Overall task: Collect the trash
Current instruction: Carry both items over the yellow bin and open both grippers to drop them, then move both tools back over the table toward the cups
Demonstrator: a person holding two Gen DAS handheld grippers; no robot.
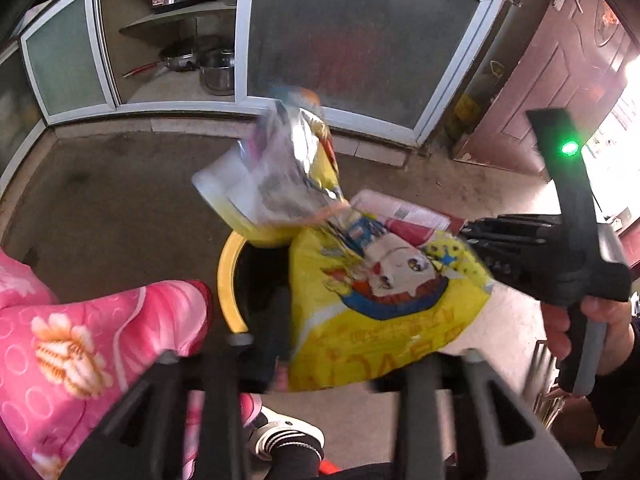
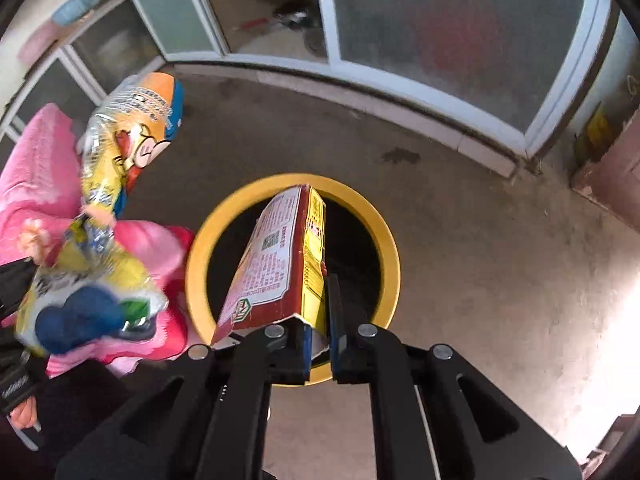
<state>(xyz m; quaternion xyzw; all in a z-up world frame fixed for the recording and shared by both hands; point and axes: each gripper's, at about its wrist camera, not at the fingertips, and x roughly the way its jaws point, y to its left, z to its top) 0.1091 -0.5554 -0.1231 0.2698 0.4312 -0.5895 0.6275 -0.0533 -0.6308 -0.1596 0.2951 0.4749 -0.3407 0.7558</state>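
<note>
Left wrist: bin behind wrappers.

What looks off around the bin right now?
The carton in the right claw is torn open at its gripped end and tilts over the bin. Nothing has spilled on the floor.

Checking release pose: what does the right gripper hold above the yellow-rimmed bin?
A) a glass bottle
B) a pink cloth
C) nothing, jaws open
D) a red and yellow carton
D: the right gripper is shut on the red and yellow carton, which hangs over the yellow-rimmed bin.
</note>
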